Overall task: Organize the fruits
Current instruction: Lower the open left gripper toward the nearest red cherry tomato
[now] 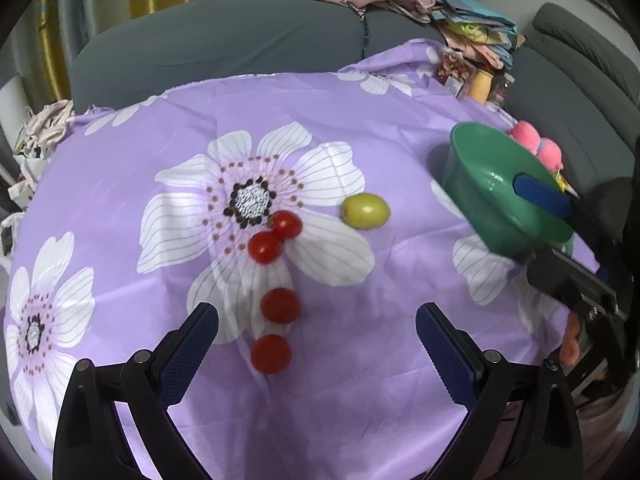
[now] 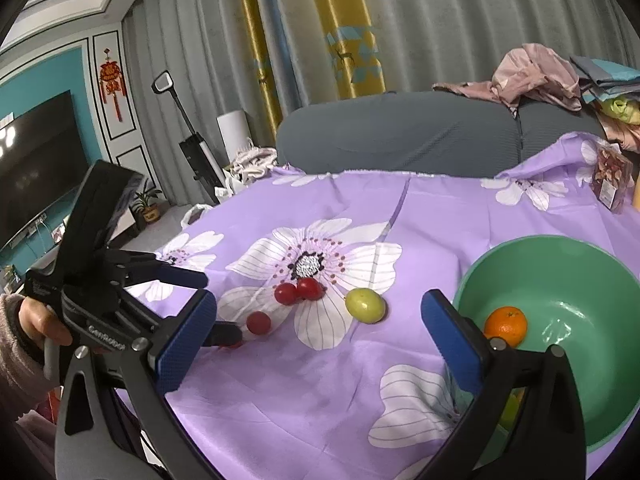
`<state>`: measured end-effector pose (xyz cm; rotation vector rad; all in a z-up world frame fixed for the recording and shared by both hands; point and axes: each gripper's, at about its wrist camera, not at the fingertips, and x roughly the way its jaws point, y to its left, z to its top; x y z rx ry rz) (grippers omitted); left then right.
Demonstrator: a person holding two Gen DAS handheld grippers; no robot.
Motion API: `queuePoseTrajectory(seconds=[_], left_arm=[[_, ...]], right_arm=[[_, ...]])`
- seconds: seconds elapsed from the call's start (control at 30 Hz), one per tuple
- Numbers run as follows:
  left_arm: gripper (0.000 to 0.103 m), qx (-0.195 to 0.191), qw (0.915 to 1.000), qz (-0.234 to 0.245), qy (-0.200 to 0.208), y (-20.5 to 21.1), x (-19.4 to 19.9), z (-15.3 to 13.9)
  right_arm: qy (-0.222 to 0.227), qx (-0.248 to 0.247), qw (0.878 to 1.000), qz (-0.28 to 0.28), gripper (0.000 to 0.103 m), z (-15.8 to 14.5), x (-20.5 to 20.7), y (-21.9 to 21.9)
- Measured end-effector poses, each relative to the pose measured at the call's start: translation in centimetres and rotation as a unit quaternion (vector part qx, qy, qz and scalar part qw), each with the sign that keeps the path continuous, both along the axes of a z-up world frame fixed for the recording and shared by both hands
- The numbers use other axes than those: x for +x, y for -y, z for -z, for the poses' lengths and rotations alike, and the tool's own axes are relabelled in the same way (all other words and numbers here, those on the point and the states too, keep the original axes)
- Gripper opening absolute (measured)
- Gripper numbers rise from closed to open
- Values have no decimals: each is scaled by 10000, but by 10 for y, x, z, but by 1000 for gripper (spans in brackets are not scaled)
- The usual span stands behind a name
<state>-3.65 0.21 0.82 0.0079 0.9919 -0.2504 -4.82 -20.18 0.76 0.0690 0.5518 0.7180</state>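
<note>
Both grippers, left (image 1: 317,320) and right (image 2: 319,312), gape empty over 4 cherry tomatoes (image 1: 280,305); orange (image 2: 505,326) sits in green bowl (image 2: 592,280).

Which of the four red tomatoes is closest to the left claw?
The lowest tomato in the left wrist view, at the near end of the line, just ahead of the open left claw.

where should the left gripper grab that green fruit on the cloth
Grip the green fruit across its narrower middle, coming down from above with the open left gripper. It lies on its side, apart from the cherry tomatoes and bowl, so there is probably room for a finger on either side.
</note>
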Motion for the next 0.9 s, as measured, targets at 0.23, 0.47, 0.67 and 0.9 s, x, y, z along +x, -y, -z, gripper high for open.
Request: queuePoseTrajectory(seconds=[0.23,0.47,0.67,0.9], left_arm=[[99,472,9986,198,-97,1,-7,21],[99,436,9986,171,-250,-8,-5,34],[99,525,9978,234,-327,-8,-2,39],[97,701,9954,537,-370,5,0,45]], right_arm=[[-298,-388,9985,-232,103,15,7,-23],[-639,-691,9931,-693,103,32,11,-57],[-1120,-557,9895,-723,103,47,24,-67],[-1370,-306,9885,-571,103,52,32,-62]])
